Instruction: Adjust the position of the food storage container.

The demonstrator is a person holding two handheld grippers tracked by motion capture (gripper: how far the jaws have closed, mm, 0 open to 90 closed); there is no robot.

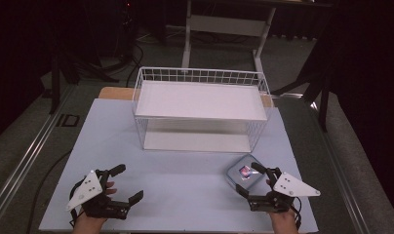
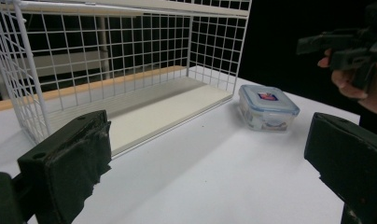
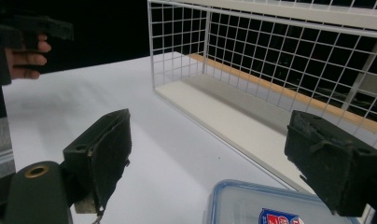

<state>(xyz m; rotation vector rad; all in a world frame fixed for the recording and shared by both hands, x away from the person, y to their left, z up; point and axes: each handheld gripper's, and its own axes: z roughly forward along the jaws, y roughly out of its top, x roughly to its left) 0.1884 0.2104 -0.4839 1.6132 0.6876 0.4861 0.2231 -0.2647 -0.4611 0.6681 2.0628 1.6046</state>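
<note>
A small clear plastic box with a blue-rimmed lid [image 1: 244, 174] sits on the white table at the front right, just in front of the wire shelf rack [image 1: 200, 109]. My right gripper [image 1: 251, 180] stands open directly at the box, its jaws wide to either side above the lid [image 3: 280, 205]. My left gripper [image 1: 127, 183] stands open at the front left with nothing between its jaws. In the left gripper view the box [image 2: 268, 107] lies to the right of the rack [image 2: 121, 60], and the right gripper [image 2: 350, 44] hovers beyond it.
The white wire rack has a top shelf [image 1: 200, 100] and a lower shelf [image 1: 195, 141], open toward me. The table's front edge [image 1: 175, 229] runs just below both hands. Dark floor and a table frame [image 1: 224, 29] lie behind.
</note>
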